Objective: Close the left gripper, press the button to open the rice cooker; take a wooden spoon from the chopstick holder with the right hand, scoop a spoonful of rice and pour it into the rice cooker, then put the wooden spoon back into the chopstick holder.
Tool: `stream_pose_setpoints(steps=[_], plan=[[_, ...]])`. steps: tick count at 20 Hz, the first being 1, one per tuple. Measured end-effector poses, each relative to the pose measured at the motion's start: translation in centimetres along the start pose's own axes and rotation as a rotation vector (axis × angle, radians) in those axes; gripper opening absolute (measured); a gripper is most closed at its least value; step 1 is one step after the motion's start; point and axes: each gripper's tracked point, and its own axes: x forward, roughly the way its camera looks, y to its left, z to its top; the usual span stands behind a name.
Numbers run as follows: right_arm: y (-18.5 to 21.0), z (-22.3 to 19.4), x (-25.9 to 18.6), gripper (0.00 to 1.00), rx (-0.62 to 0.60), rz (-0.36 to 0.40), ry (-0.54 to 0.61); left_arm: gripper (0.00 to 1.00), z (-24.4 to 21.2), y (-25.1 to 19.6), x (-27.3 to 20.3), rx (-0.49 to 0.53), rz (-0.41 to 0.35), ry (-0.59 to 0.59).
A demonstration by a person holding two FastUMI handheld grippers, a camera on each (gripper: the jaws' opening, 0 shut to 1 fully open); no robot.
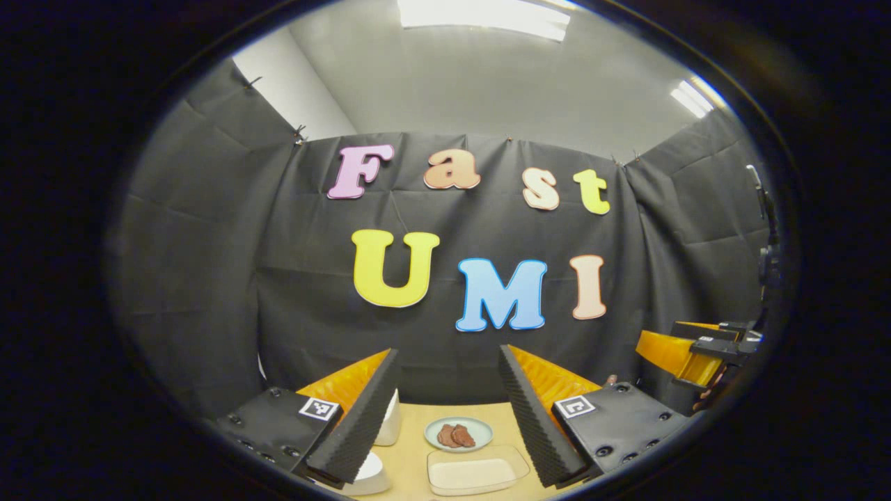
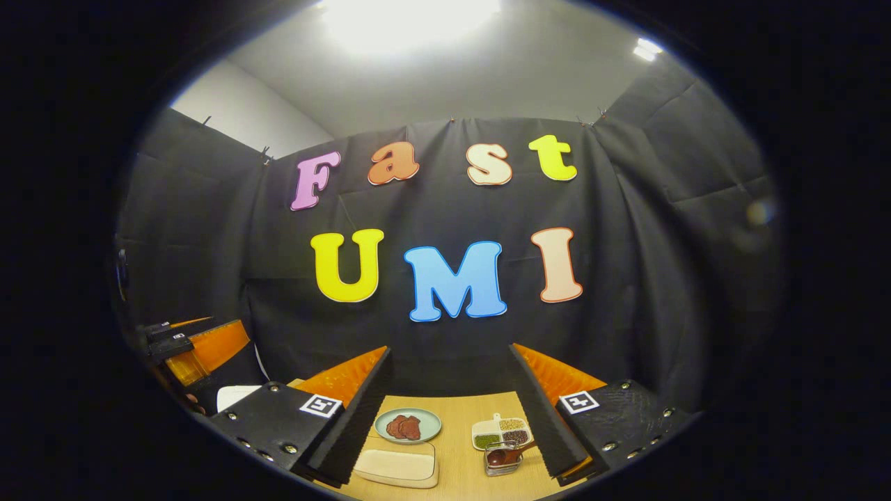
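My left gripper is open and holds nothing, raised above the near end of a wooden table. A white rice cooker sits low on the left, mostly hidden behind the left finger. Ahead lies a shallow clear tray with pale, rice-like contents. My right gripper is open too, with nothing between its fingers. A small clear chopstick holder stands just inside its right finger, and a dark wooden spoon lies across it. The same tray shows low on the left.
A grey-green plate of brown slices sits mid-table, seen again as the plate. A divided dish of beans stands behind the holder. The other gripper hangs far right; in the right gripper view the other gripper hangs far left.
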Motion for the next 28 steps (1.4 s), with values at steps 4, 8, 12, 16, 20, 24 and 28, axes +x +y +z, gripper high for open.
stream_pose_setpoints(steps=[4, 8, 12, 16, 20, 24, 28], plan=[[-0.3, -0.7, 0.3, 0.98, 0.014, 0.009, 0.012, 0.98, -0.8, -0.1, -0.3, 0.028, 0.006, 0.01], [-0.3, -1.9, 0.7, 0.98, 0.043, 0.03, 0.042, 0.94, -2.4, 0.8, 0.0, 0.048, 0.02, 0.044], [-0.4, -2.7, 0.7, 0.98, 0.043, 0.039, 0.052, 0.63, -5.9, 3.3, -0.1, 0.014, 0.032, 0.136], [-0.6, -4.1, 0.8, 0.98, 0.038, 0.052, 0.085, 0.09, -9.5, 6.7, -0.5, -0.02, 0.088, 0.252], [-1.2, -4.2, 1.0, 0.98, 0.028, 0.057, 0.087, 0.1, -13.0, 10.7, 0.1, -0.061, 0.133, 0.351], [-1.4, -4.6, 1.3, 0.98, 0.01, 0.064, 0.093, 0.08, -17.3, 15.7, 0.0, -0.108, 0.222, 0.451], [-1.6, -4.9, 1.7, 0.98, -0.01, 0.067, 0.105, 0.09, -21.9, 18.5, 0.4, -0.19, 0.257, 0.567]])
